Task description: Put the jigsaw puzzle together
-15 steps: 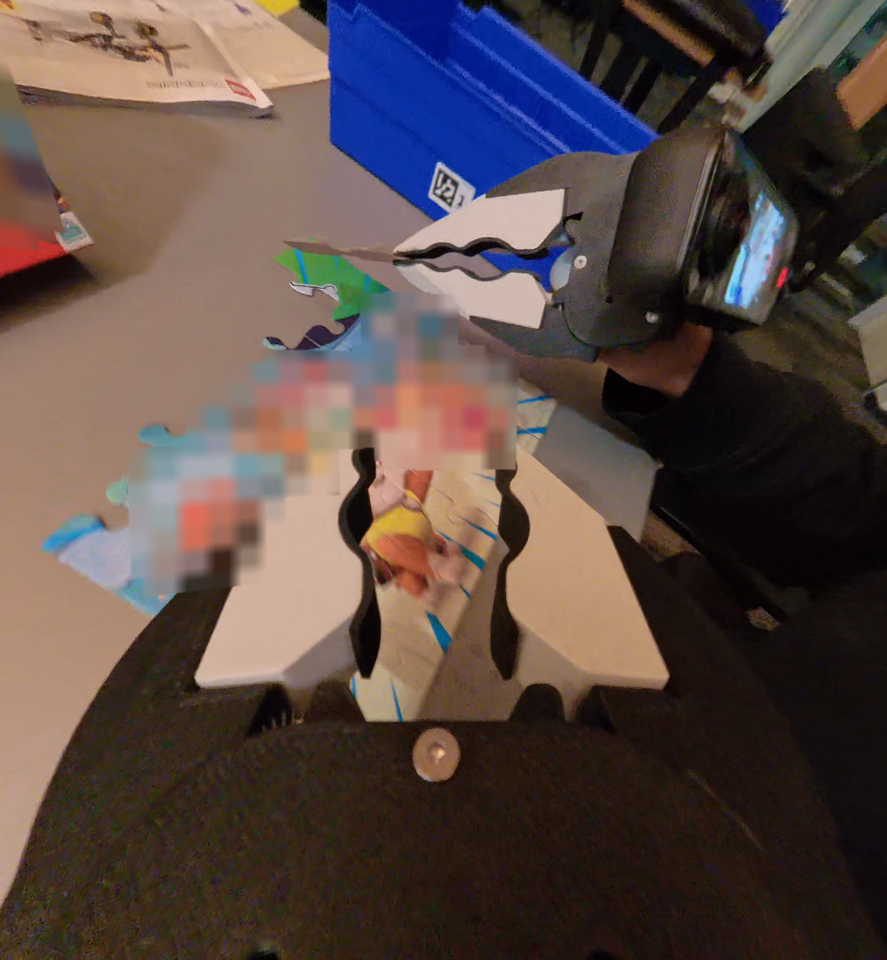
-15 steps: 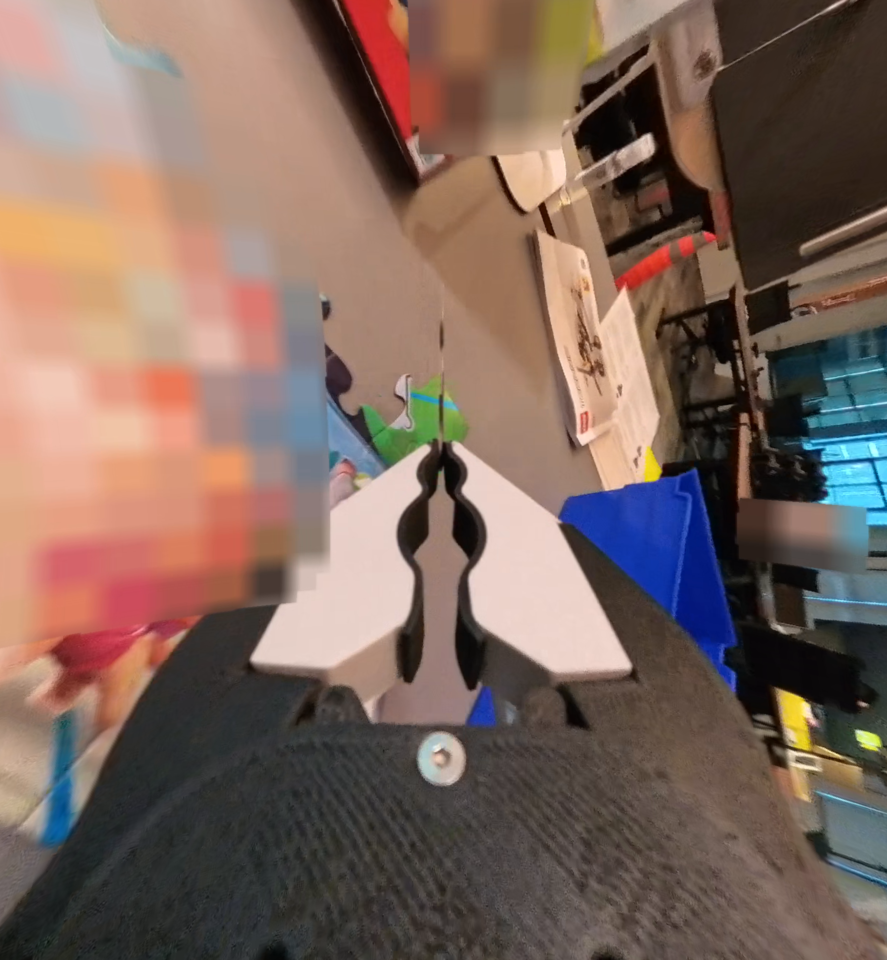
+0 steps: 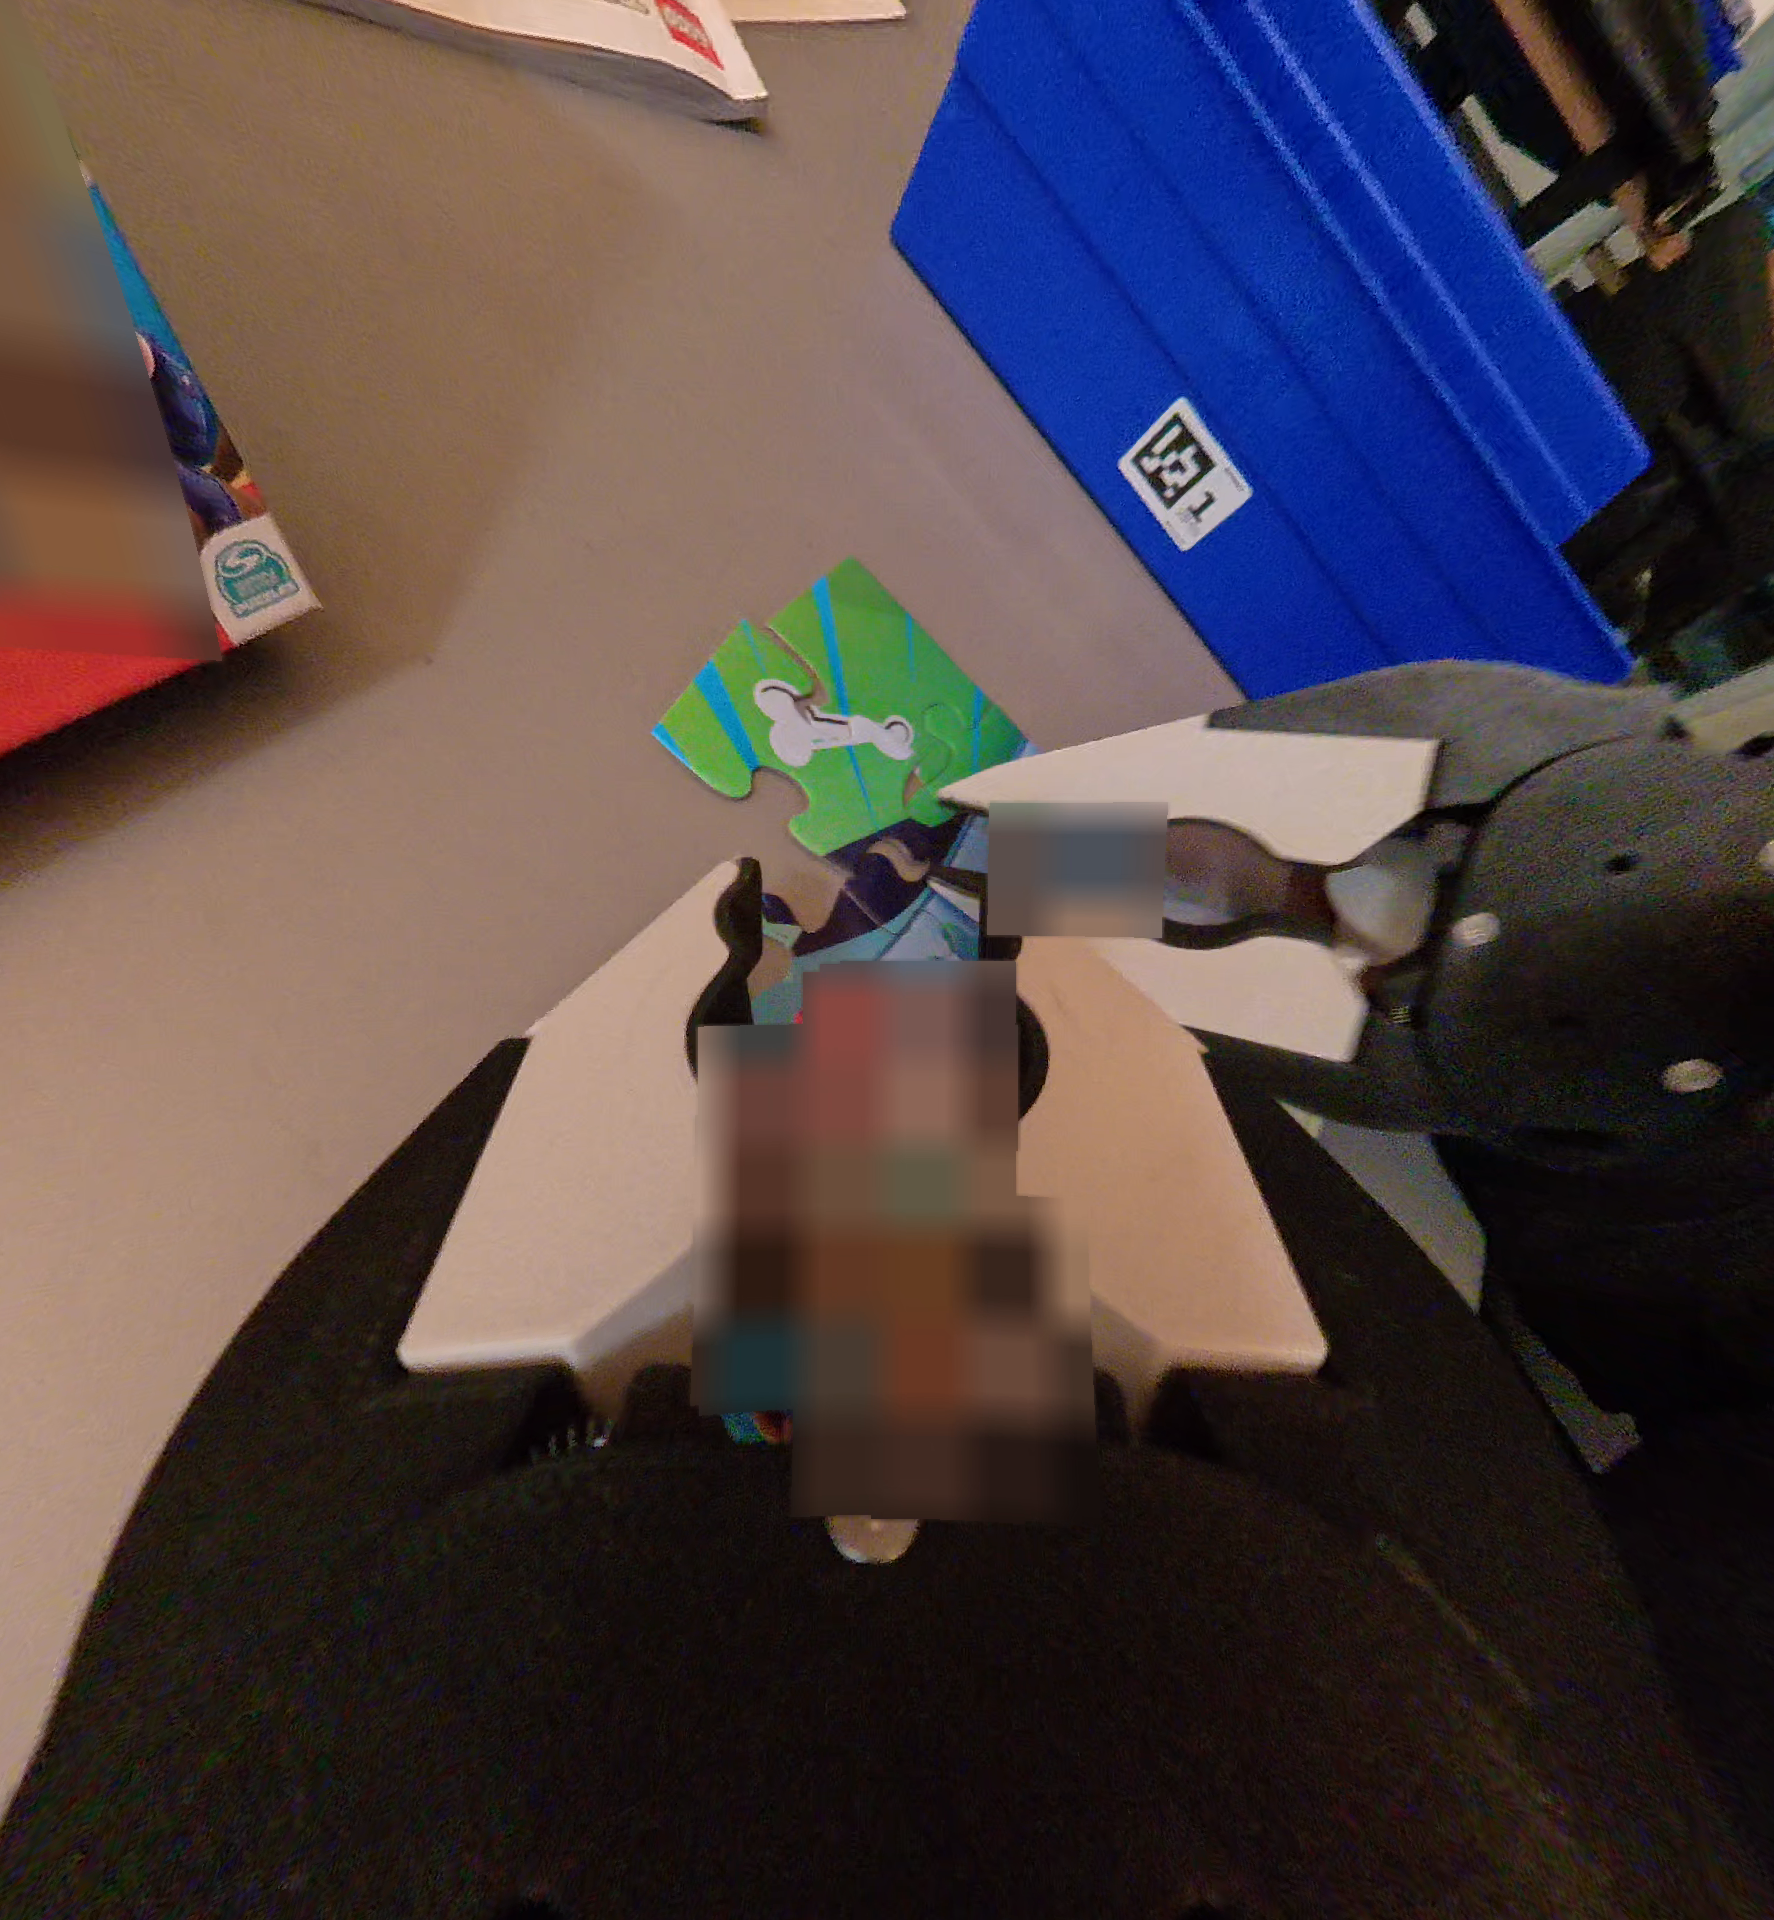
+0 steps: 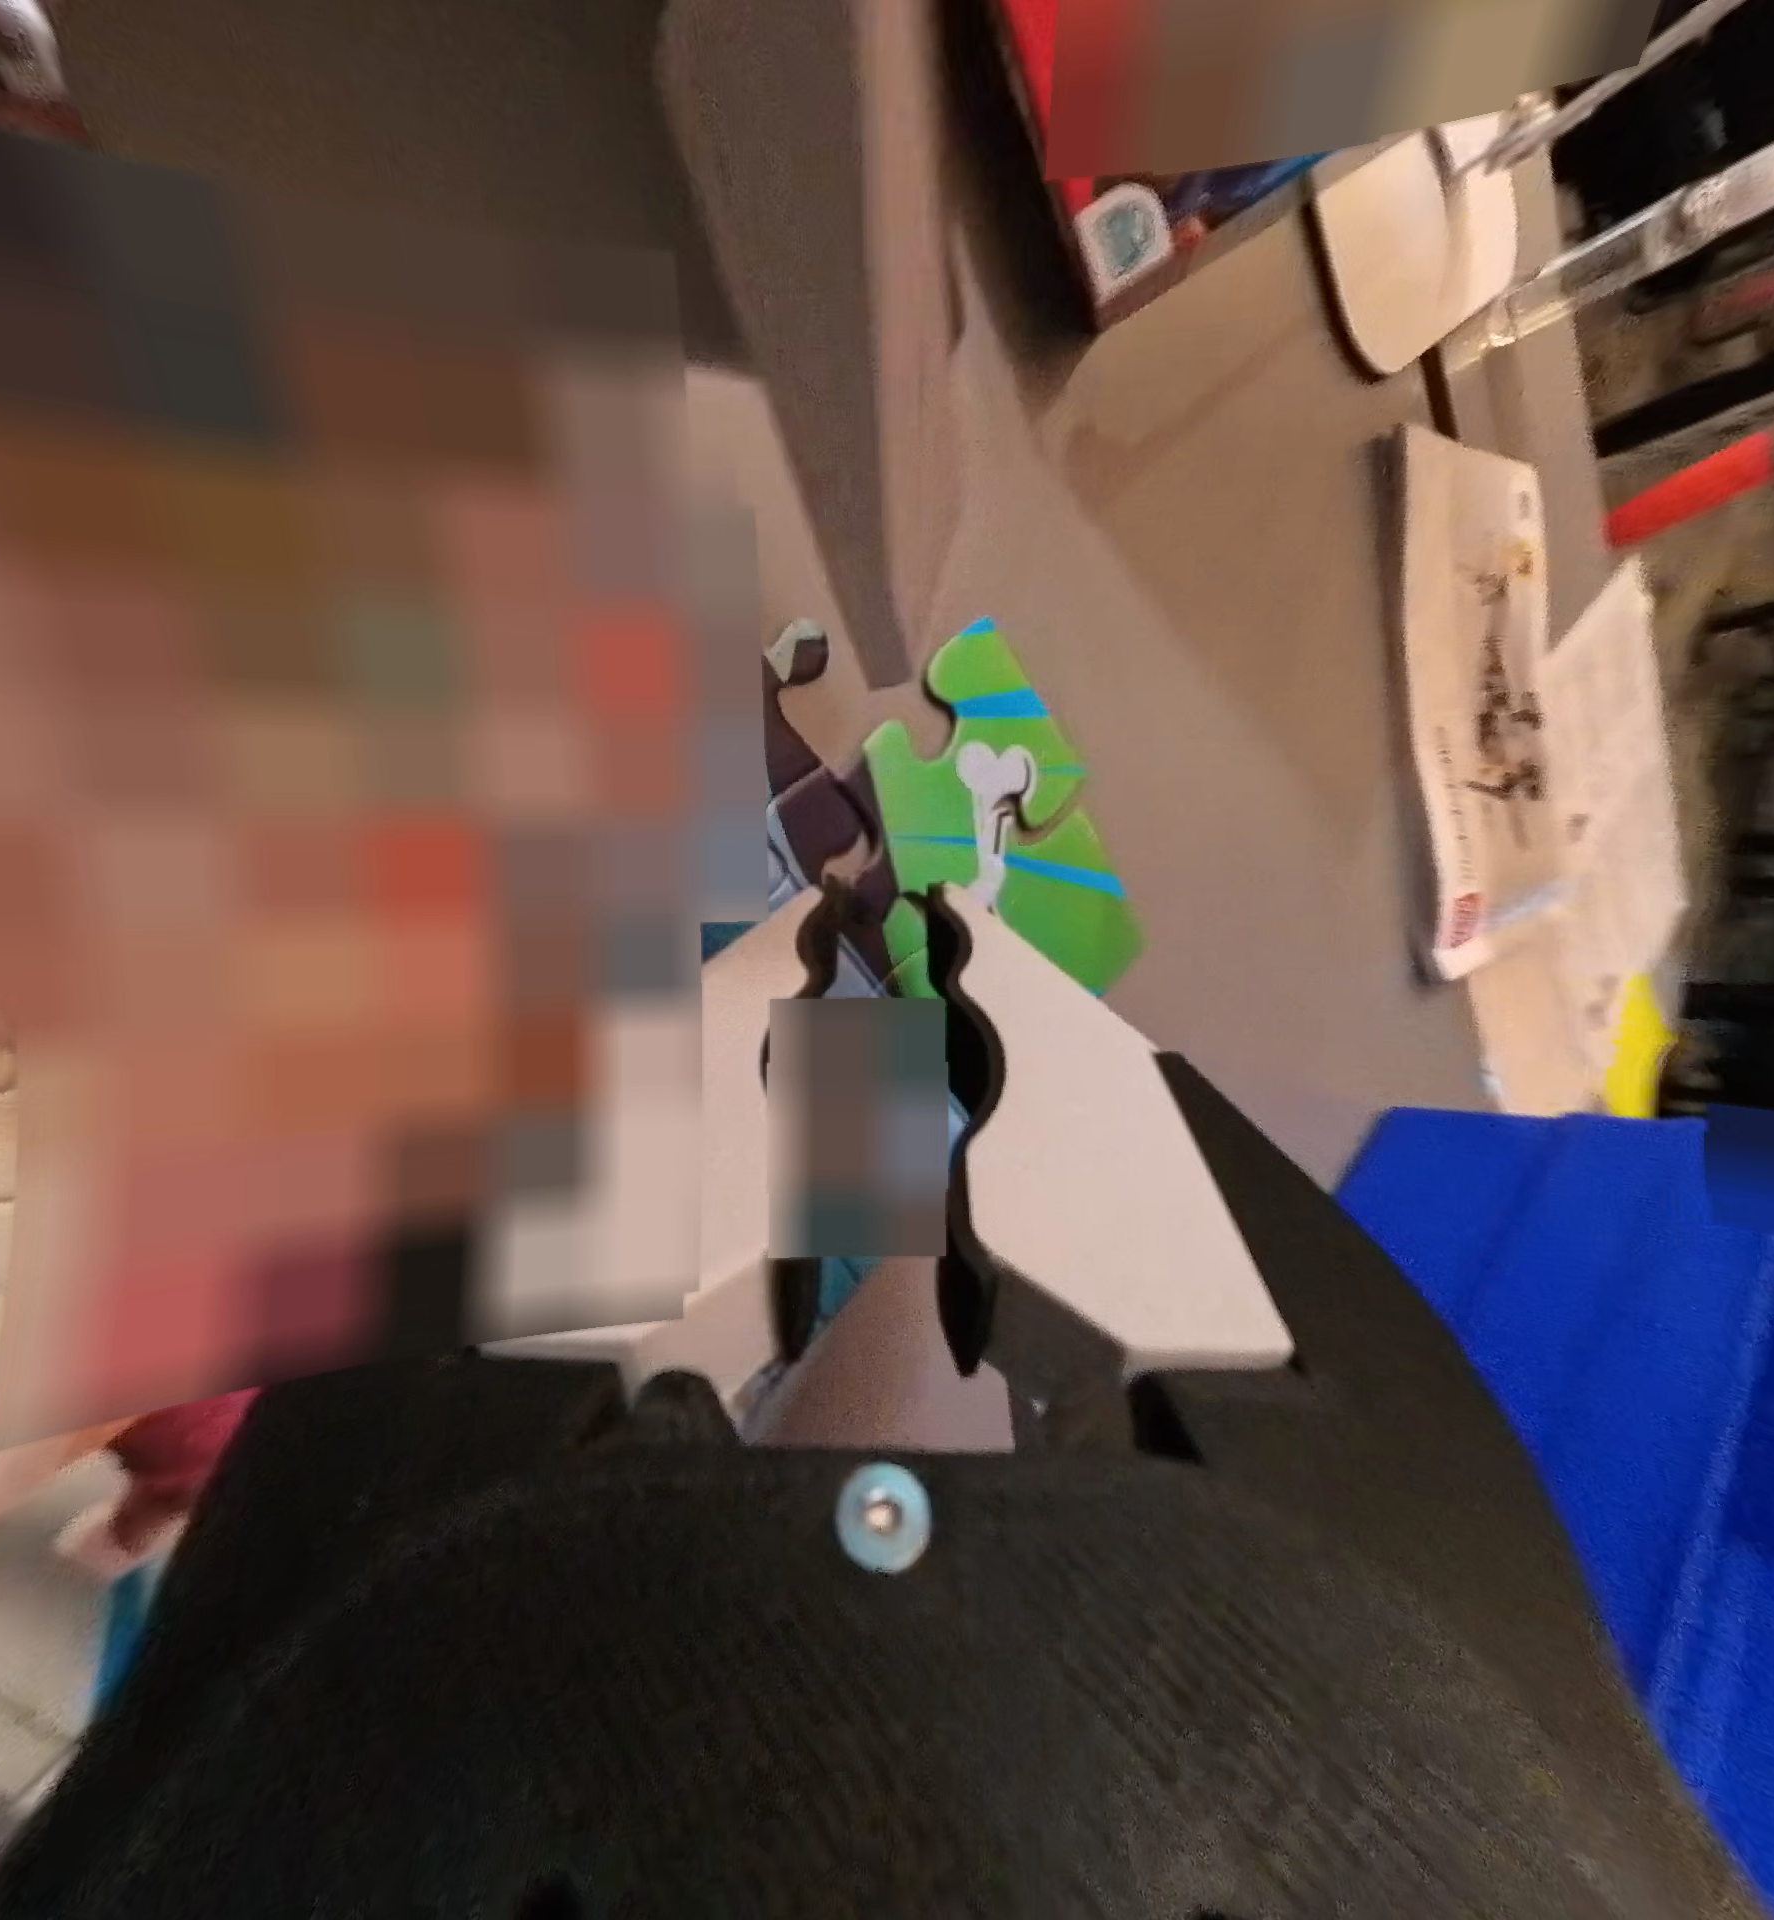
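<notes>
— Two claws (image 3: 867, 914) (image 4: 883, 904), both apart, holding nothing, over joined puzzle pieces on the grey surface (image 3: 447, 520).
— Two green pieces (image 3: 841, 717) between both. One blue bin (image 3: 1278, 343) near.

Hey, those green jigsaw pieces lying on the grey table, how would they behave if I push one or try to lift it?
The green pieces look thin and flat, so probably light and fairly stiff, like card. Lying flush on the table, an edge may be hard to get under. They appear interlocked, so pushing one would likely drag its neighbours; they should slide, not roll.
</notes>
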{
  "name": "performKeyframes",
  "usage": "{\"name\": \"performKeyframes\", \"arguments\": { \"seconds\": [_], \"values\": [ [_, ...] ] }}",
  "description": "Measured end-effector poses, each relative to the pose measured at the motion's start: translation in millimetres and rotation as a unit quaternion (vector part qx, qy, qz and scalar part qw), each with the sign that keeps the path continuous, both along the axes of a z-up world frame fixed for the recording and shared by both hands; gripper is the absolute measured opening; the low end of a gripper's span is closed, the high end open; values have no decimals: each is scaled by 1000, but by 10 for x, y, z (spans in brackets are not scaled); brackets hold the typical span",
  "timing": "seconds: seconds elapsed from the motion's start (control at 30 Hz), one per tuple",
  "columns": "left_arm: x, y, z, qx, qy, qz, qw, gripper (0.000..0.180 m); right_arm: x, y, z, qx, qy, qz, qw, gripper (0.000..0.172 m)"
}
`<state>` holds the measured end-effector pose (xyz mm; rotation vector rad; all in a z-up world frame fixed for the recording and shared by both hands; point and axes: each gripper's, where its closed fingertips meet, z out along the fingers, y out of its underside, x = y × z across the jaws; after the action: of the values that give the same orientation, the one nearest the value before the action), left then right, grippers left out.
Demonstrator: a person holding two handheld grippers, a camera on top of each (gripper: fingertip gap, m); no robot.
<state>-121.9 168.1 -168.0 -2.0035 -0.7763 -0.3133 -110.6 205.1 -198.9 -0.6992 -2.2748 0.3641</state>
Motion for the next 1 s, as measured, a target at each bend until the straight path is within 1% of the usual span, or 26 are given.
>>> {"name": "performKeyframes", "arguments": {
  "seconds": [0.03,0.13,0.23,0.3,0.37,0.4,0.43,0.47,0.53,0.6,0.8,0.93,1.0],
  "values": [
    [-17,15,-26,-9,4,-1,1000,40,3,3,43,-34,-2,-3,999,17],
    [-42,93,-103,-35,16,-8,999,39,-48,129,134,-101,-1,-22,995,21],
    [-68,183,-159,-64,42,-18,997,39,-161,269,132,-150,-9,-45,988,25],
    [-82,231,-191,-82,63,-24,994,37,-245,271,115,-208,-26,-57,976,26],
    [-93,261,-227,-101,83,-29,991,32,-327,242,111,-280,-48,-69,956,23],
    [-104,268,-243,-110,94,-29,989,31,-365,244,103,-306,-59,-77,947,17],
    [-114,270,-258,-117,105,-29,987,30,-397,256,90,-321,-65,-82,941,7],
    [-123,273,-271,-122,114,-30,986,29,-426,274,70,-327,-64,-84,939,0],
    [-148,285,-293,-124,127,-27,984,26,-427,286,-15,-326,-78,-91,938,0],
    [-119,298,-321,-123,121,-33,984,25,-395,249,-79,-318,-85,-83,941,0],
    [-90,268,-384,-132,114,-42,984,22,-315,235,-77,-293,-82,-73,950,0],
    [-63,271,-405,-133,108,-48,984,19,-316,272,-68,-294,-74,-75,950,0],
    [-53,278,-405,-134,109,-50,984,18,-313,251,-20,-299,-64,-63,950,0]
  ]
}}
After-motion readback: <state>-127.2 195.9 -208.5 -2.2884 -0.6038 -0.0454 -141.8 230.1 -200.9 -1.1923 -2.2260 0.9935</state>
